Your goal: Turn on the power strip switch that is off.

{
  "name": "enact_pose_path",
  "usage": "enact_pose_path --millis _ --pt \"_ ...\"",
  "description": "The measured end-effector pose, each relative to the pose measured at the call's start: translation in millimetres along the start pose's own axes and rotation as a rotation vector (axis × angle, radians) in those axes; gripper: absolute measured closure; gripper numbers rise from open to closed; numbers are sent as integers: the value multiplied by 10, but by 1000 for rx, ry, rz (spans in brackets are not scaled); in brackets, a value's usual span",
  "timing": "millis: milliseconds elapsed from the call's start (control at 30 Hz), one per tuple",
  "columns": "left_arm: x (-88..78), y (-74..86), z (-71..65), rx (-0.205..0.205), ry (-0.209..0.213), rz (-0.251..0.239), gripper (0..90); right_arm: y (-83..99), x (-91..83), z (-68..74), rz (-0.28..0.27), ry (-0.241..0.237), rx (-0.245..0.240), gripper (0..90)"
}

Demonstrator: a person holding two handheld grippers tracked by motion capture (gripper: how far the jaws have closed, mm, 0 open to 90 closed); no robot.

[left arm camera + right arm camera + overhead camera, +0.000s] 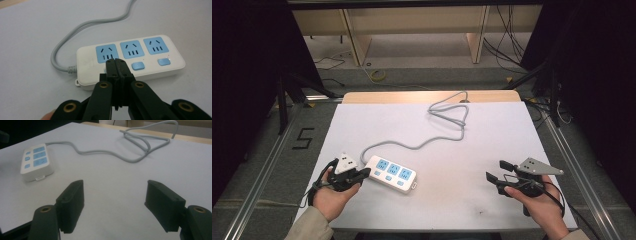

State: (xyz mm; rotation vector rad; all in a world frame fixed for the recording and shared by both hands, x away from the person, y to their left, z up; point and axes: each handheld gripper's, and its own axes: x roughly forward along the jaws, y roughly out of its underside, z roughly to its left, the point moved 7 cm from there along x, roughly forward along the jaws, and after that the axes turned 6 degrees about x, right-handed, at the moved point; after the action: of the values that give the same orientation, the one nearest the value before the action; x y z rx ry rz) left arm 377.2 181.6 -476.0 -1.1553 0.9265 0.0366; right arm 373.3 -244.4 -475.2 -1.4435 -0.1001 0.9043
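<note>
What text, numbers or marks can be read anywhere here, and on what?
"5": black tape figure on the grey floor left of the table.
Faint embossed mark on the white plastic power strip with blue sockets, left end: too blurred to read.
Tiny dark marks on the grey three-cornered plate on the left gripper: too small to read.

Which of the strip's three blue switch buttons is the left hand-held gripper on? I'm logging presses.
The one nearest the cord end: the shut left hand-held gripper tips cover it on the power strip; the other two buttons stay visible.
</note>
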Motion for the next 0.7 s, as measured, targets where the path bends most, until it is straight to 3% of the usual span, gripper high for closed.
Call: enact_pose_path --millis 700 --pt "110 -101 -29 -7 20 21 897 27 19 -13 18 8 -7 285"
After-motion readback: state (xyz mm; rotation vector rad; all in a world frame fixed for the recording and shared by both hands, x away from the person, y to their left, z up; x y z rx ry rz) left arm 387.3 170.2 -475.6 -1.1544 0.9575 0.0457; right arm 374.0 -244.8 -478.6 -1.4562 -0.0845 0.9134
